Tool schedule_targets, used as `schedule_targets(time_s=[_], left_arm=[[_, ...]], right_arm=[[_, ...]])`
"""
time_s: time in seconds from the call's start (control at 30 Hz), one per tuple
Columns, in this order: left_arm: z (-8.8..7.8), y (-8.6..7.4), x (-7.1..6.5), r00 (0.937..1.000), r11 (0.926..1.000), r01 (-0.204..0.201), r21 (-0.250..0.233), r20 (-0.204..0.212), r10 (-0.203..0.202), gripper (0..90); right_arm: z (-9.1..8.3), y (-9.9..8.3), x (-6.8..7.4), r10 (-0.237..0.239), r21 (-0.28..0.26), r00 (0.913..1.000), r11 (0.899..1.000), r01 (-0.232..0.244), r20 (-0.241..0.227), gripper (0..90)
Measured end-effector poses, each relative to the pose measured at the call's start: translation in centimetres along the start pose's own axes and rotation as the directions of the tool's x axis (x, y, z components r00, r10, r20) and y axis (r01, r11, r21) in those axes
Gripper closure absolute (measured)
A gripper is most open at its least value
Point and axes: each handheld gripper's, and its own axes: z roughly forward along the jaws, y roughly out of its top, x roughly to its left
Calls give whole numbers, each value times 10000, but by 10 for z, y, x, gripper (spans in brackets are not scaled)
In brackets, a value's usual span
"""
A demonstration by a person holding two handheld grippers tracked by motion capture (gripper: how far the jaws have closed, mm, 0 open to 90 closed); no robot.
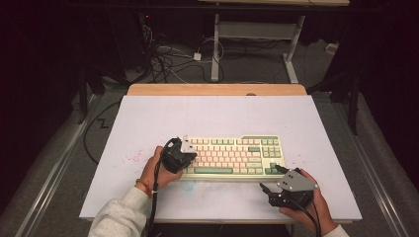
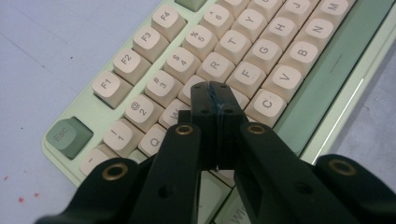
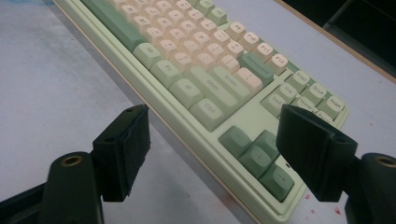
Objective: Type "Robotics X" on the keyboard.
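A pale green keyboard with cream and green keys lies near the front middle of the white board. My left gripper hovers over the keyboard's left end. In the left gripper view its jaws are shut together with nothing between them, and the left gripper has its tips over the letter keys between W, R and C; contact with a key cannot be told. My right gripper is off the keyboard's front right corner. Seen from its own camera, the right gripper is open, facing the arrow keys and the Ctrl key.
The white board stretches bare behind the keyboard, with a wooden table edge at the back. Red specks mark the board left of the keyboard. Beyond the table, cables and a desk frame stand on the floor.
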Motion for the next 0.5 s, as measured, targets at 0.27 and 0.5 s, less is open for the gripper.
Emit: schedule_targets(time_s=[0.27,0.5], left_arm=[[-3,1,-1,10000,9999,-59,-84,-27,59,862],[-7,2,-1,10000,9997,-82,-224,-36,81,859]], right_arm=[[0,0,0,-11,8,10000,10000,11,8,262],[0,0,0,-13,10,10000,10000,13,5,262]])
